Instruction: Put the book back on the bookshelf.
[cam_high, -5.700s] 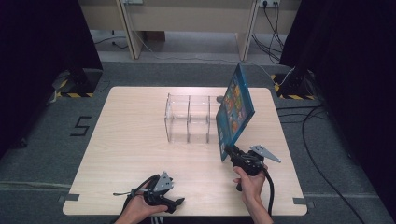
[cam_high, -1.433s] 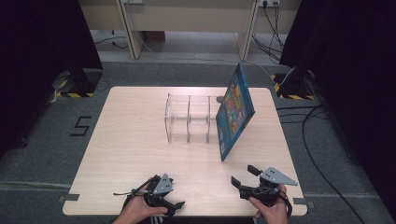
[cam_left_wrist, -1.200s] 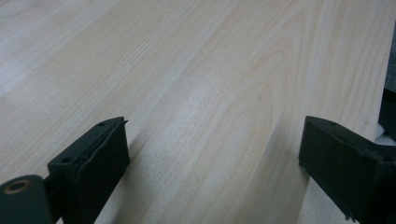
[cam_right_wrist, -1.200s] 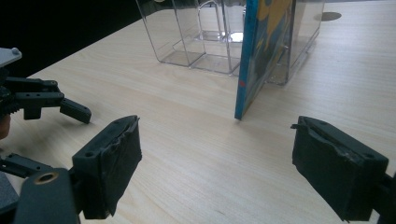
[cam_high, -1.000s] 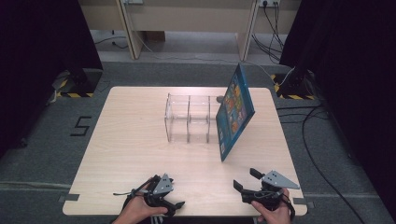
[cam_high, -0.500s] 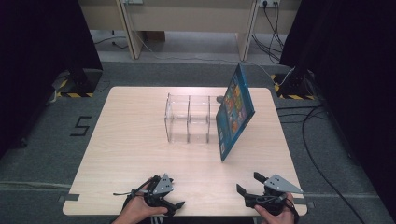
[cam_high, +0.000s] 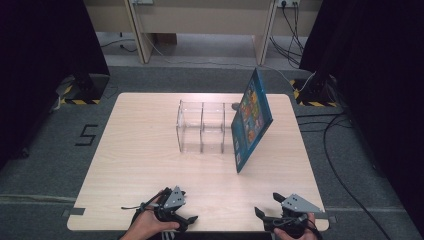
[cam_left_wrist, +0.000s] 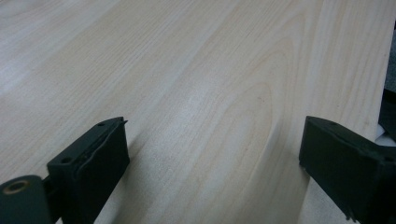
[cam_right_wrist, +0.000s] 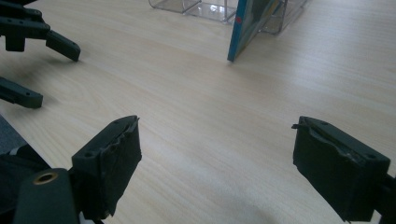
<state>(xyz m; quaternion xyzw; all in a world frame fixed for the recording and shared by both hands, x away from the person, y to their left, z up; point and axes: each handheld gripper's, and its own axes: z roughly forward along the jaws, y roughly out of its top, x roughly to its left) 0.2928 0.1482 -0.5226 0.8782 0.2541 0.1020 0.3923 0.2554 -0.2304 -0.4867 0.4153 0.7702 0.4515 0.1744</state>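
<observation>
Because the thin, glossy blue book only leans tilted against the right end of the clear, hard-walled plastic organiser mid-table, a bump could slide its bottom edge across the smooth pale wood table; the left gripper and right gripper rest wide apart, empty, near the front edge.

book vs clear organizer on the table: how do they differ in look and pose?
The book is opaque with a blue, colourful cover; the clear organizer is see-through, split into compartments. The book stands tilted on its lower edge, leaning against the organizer's right end; the organizer sits flat and square. The book rises higher than the organizer. Both rest on the table, free of either gripper.
</observation>
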